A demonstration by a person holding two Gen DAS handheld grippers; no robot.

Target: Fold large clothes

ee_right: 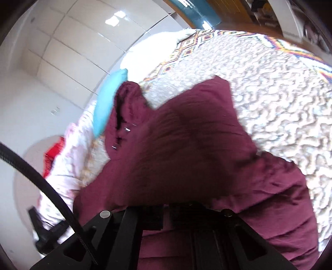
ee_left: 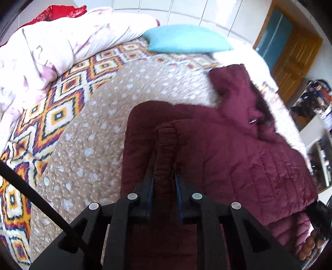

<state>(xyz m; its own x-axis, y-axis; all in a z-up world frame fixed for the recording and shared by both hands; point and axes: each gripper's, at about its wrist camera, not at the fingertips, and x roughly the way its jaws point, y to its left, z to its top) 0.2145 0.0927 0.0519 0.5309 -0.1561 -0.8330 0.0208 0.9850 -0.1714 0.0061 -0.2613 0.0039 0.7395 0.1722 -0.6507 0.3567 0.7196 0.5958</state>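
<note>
Maroon quilted jacket lies spread on the beige heart-print quilt on the bed, toward the right side in the left wrist view, hood pointing to the far end near the turquoise pillow. Left gripper pinching the ribbed cuff of a sleeve, blue pads pressed on both sides of it, sleeve folded over the jacket body. Right gripper pressed together, fingertips buried under a raised fold of the jacket; fabric bunches over them, so cannot tell for sure that cloth is between the pads. Blurry there. Diamond-pattern blanket under the quilt, showing at left and far edge. Pink-white comforter heaped far left, red cloth behind it. Wooden door far right. Black cable crosses the near left of the right wrist view.
</note>
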